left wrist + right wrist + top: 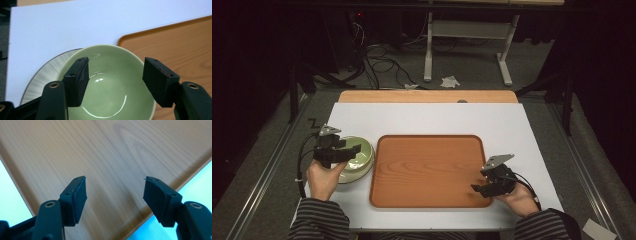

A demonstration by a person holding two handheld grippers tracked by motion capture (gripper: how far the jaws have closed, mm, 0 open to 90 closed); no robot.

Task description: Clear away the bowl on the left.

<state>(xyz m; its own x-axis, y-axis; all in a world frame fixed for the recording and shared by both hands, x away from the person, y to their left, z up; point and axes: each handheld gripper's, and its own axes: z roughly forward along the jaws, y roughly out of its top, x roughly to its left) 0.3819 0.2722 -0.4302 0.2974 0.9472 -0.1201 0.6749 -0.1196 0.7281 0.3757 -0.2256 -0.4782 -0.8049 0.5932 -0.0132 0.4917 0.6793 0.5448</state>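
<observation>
On white table (432, 120): wooden tray (428, 170) (dark room).

Table (432, 117) brightly lit, surroundings dark; glare inside bowl (107, 87).

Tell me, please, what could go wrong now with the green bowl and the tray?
1. The left gripper hangs open over the green bowl; a grip on its glossy wall might slip.
2. The bowl sits on a grey plate, which could shift when the bowl is lifted.
3. The wooden tray lies close beside the bowl, so the bowl may knock its raised rim.
</observation>
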